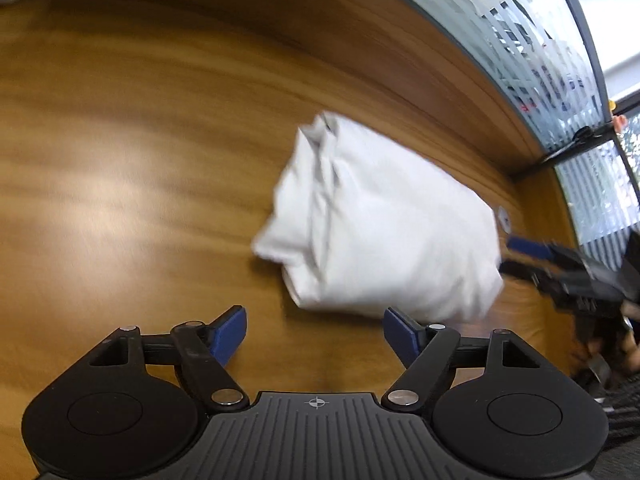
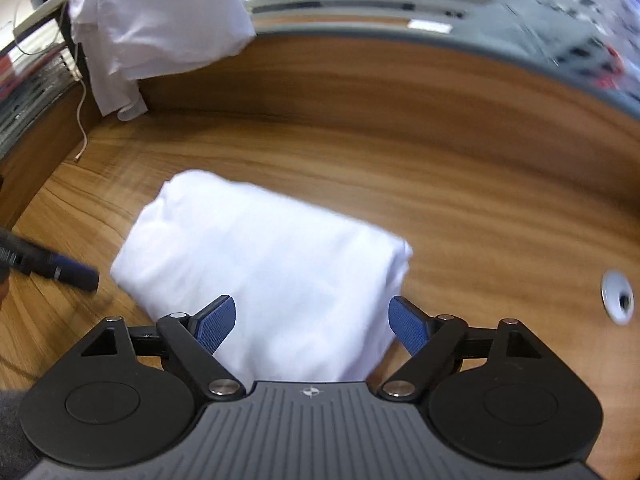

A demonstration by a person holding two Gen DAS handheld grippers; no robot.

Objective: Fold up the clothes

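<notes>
The folded white garment lies flat on the wooden counter, a compact bundle with its creased, gathered end showing in your left wrist view. Nothing holds it. Your right gripper hangs over its near end with the fingers spread wide; the cloth shows between them, but the blue pads do not press on it. Your left gripper stands just beside the bundle's near edge, over bare counter, and its fingers are likewise spread wide apart with nothing between them. From the left wrist view, the right gripper's tips appear at the far right side of the garment; from the right wrist view, one tip of the left gripper appears blurred at the bundle's left side, near but apart from it.

Farther off, more white cloth is draped over the counter's raised back edge at the upper left, with a thin white cable dangling beside it. A round grey grommet sits in the counter to the right. Frosted striped glass runs behind the counter.
</notes>
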